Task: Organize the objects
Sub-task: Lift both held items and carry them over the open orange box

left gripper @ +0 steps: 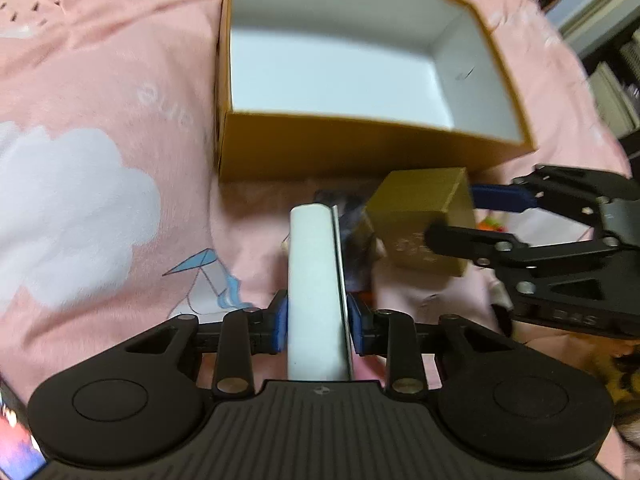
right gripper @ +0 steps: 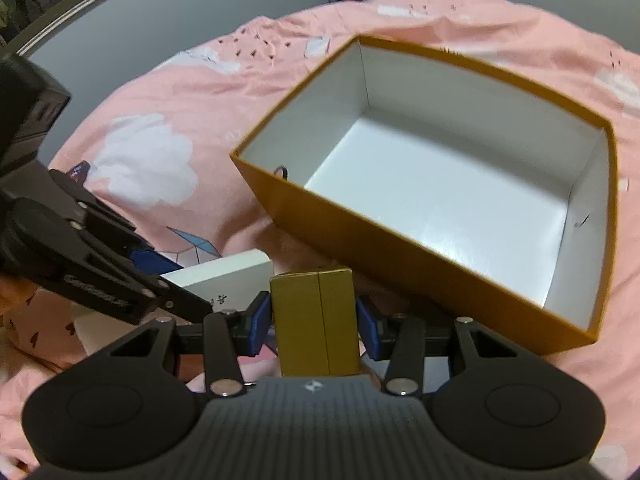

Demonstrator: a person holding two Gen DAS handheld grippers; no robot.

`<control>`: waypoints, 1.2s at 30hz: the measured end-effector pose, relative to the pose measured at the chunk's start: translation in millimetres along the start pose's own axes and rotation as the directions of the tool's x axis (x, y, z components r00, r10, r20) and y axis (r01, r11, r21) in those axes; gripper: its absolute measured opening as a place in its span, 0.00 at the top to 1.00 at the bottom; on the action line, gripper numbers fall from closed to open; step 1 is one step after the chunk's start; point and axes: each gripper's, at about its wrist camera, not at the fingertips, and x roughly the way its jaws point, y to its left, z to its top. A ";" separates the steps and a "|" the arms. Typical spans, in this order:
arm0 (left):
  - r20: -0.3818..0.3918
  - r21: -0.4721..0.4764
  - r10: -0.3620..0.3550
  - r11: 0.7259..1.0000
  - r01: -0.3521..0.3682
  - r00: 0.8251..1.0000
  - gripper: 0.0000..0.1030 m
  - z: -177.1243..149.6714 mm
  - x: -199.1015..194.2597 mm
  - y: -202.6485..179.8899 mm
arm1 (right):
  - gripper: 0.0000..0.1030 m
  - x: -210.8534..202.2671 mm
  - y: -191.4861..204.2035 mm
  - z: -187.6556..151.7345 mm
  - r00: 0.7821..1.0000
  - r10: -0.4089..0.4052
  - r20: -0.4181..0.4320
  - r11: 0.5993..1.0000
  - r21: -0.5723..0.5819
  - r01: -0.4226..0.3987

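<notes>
Left gripper (left gripper: 318, 320) fingers clamp white box (left gripper: 316, 292), long axis toward orange box (left gripper: 360, 152) on bed (left gripper: 100, 100); right gripper (right gripper: 316, 322) clamps gold box (right gripper: 316, 320); printing illegible.

The open box (right gripper: 400, 256) is orange outside, white inside. The bedsheet (left gripper: 100, 80) is pink with white clouds.

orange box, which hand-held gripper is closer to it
Right, though it is close. The right hand-held gripper, shut on the gold box, sits just short of the orange box near wall. The left hand-held gripper, shut on the white box, is slightly farther back.
</notes>
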 end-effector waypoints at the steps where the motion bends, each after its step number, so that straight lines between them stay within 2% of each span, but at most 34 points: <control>1: 0.031 0.002 -0.008 1.000 0.008 0.999 0.68 -2.9 -8.8 -3.1 | 0.54 -4.2 0.4 1.0 1.000 0.001 0.010 1.000 -0.005 0.000; 5: 0.139 0.009 -0.033 0.999 0.032 0.990 0.69 -7.3 -38.0 -12.1 | 0.54 -26.0 3.0 6.3 0.998 0.002 0.064 1.000 -0.030 0.000; 11: 0.283 0.045 -0.072 0.997 0.062 0.956 0.69 8.8 -76.4 -22.0 | 0.54 -64.1 5.6 23.4 0.982 -0.019 0.186 0.998 -0.062 0.031; 17: 0.419 0.055 -0.096 0.995 0.080 0.903 0.69 60.9 -86.1 -30.4 | 0.54 -75.0 -9.0 52.3 0.958 -0.097 0.270 0.991 -0.063 0.118; 19: 0.447 0.034 -0.096 0.995 0.090 0.889 0.69 85.4 -75.3 -30.4 | 0.54 -70.2 -19.7 60.5 0.952 -0.124 0.279 0.989 -0.038 0.140; 21: 0.461 0.025 -0.078 0.997 0.075 0.884 0.69 100.8 -61.4 -33.7 | 0.54 -62.1 -31.5 68.6 0.945 -0.164 0.282 0.985 -0.007 0.173; 23: 0.450 0.015 -0.063 0.998 0.063 0.891 0.69 114.1 -38.8 -32.7 | 0.54 -52.9 -43.7 72.7 0.940 -0.194 0.279 0.980 0.022 0.196; 25: 0.409 0.004 -0.055 0.998 0.058 0.911 0.69 130.1 -8.5 -30.6 | 0.54 -39.0 -56.9 76.3 0.942 -0.214 0.260 0.977 0.059 0.205; 29: 0.327 -0.012 -0.037 0.999 0.043 0.944 0.69 137.4 34.7 -24.2 | 0.54 -13.0 -79.5 76.5 0.956 -0.210 0.205 0.976 0.108 0.192; 31: 0.298 -0.021 0.000 1.000 0.006 0.955 0.69 138.1 52.9 -22.3 | 0.54 3.1 -87.9 75.0 0.964 -0.203 0.170 0.975 0.127 0.182; 36: 0.251 -0.016 0.027 1.000 -0.023 0.968 0.69 139.3 75.1 -19.1 | 0.54 33.4 -103.1 71.9 0.977 -0.187 0.102 0.972 0.162 0.169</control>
